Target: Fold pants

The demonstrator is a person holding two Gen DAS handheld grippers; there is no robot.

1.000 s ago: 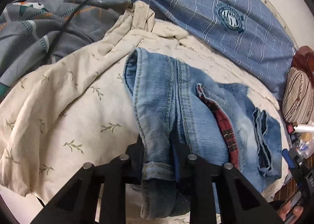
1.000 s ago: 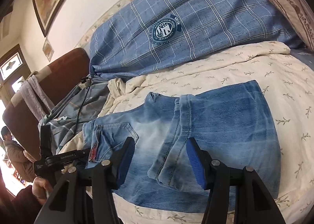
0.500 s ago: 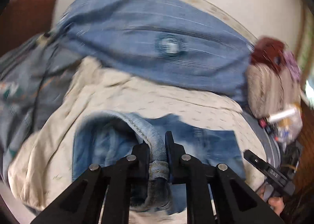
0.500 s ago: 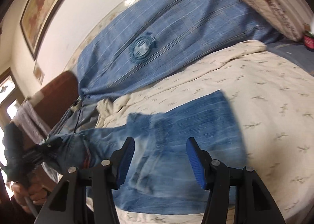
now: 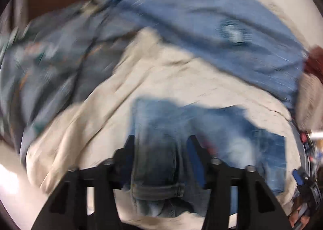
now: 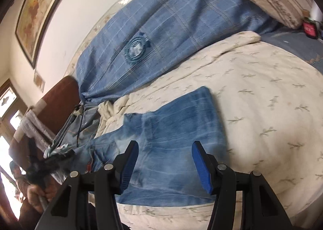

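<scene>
A: Jeans lie folded on the cream bedspread of the bed, one fold done by the look of it. Your left gripper is opening over the hem; the denim sits between the pads, and they no longer press it.

B: So what makes a clean release?

A: Let the fingers part fully before you lift, so the hem doesn't snag and drag the fold open.

B: And the other one?

A: Your right gripper hovers half open and empty, above the near edge of the folded jeans, apart from the cloth.
</scene>
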